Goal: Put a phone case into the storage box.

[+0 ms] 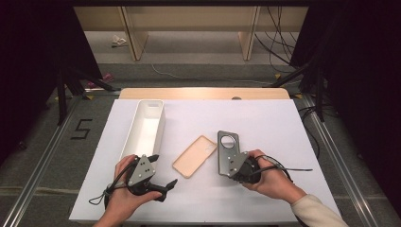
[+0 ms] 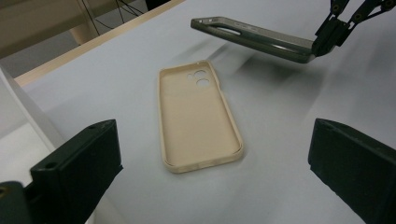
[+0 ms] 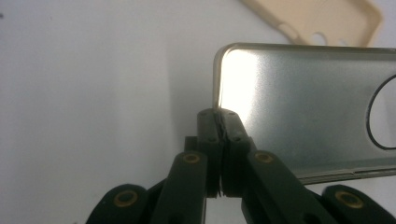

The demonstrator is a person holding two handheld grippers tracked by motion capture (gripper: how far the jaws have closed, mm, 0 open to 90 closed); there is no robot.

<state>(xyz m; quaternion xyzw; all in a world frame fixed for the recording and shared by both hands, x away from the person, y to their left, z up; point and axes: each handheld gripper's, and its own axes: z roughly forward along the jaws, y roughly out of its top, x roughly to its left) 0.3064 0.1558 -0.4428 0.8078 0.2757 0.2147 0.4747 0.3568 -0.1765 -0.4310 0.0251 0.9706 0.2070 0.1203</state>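
Note:
A beige phone case (image 1: 195,155) lies hollow side up at the middle of the white table cover, with camera holes at its far end (image 2: 198,116). My right gripper (image 1: 227,160) is shut on the edge of a grey metallic phone case (image 1: 228,142) with a large round camera hole. That grey case (image 2: 254,38) hangs a little above the table, just right of the beige one. The pads (image 3: 218,116) pinch its corner rim (image 3: 303,107). My left gripper (image 1: 163,171) stands open near the front left, its jaws wide on either side of the beige case's near end, apart from it.
A long white tray (image 1: 163,124) stands at the left of the table, beside my left hand. The wooden table edge (image 1: 203,93) runs along the back. Cables trail from both grippers across the front of the cover.

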